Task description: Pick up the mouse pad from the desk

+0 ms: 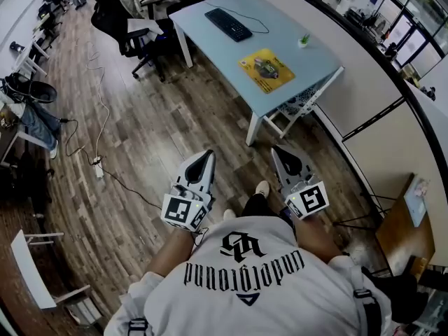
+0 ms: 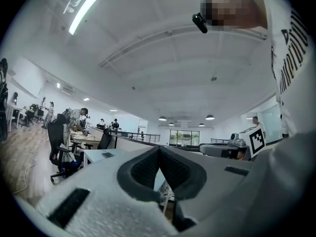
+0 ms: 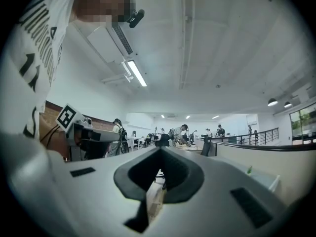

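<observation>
place: open-plan office | evidence — desk (image 1: 294, 44), keyboard (image 1: 228, 24), swivel chair (image 1: 114, 16), strip light (image 2: 83, 13) — wood floor (image 1: 154, 138)

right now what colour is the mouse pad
The mouse pad is yellow with a darker central print; best in the head view.

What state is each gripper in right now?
Left gripper: closed, tongs together, holding nothing.
Right gripper: closed, tongs together, holding nothing.
</observation>
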Action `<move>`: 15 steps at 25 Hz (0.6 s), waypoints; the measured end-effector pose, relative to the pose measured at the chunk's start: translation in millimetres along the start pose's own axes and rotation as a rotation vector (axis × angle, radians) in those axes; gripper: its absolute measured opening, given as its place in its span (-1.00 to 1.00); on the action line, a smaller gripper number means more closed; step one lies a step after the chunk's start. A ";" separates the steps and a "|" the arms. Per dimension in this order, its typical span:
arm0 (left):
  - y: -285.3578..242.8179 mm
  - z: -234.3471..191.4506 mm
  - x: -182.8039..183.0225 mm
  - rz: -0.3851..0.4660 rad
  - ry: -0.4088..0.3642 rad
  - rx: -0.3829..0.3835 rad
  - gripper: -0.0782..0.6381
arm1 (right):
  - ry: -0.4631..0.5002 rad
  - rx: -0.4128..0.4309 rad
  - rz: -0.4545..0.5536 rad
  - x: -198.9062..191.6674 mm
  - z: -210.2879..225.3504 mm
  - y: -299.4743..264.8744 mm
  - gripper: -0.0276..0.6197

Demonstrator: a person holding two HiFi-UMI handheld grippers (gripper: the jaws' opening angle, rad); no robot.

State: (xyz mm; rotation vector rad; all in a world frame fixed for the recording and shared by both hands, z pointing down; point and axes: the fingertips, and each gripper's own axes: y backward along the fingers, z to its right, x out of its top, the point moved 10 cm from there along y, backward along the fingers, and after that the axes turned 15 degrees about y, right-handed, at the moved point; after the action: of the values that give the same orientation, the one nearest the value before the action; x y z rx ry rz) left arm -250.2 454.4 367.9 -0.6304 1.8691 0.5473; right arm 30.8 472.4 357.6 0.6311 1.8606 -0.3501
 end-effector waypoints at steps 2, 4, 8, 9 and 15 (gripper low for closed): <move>-11.2 -2.8 -3.5 -0.009 0.008 0.007 -0.76 | 0.001 -0.005 -0.014 -6.7 8.5 -3.6 -0.90; -22.5 -6.4 -6.1 -0.022 0.015 0.014 -0.76 | -0.007 -0.004 -0.028 -13.9 18.2 -7.6 -0.88; -48.6 -12.7 -10.6 -0.034 0.029 0.033 -0.76 | -0.031 0.002 -0.052 -29.5 47.0 -15.1 -0.60; -57.4 -13.6 -10.4 -0.034 0.030 0.036 -0.76 | -0.036 0.000 -0.054 -32.5 56.2 -17.5 -0.54; -120.1 -11.7 -11.8 -0.034 0.019 0.041 -0.76 | -0.045 0.017 -0.055 -53.8 115.0 -34.4 -0.25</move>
State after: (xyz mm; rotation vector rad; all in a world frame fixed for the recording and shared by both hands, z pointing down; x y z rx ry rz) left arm -176.7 358.0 373.2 -0.6414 1.8788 0.4811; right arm 114.3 370.9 363.2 0.5796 1.8365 -0.4133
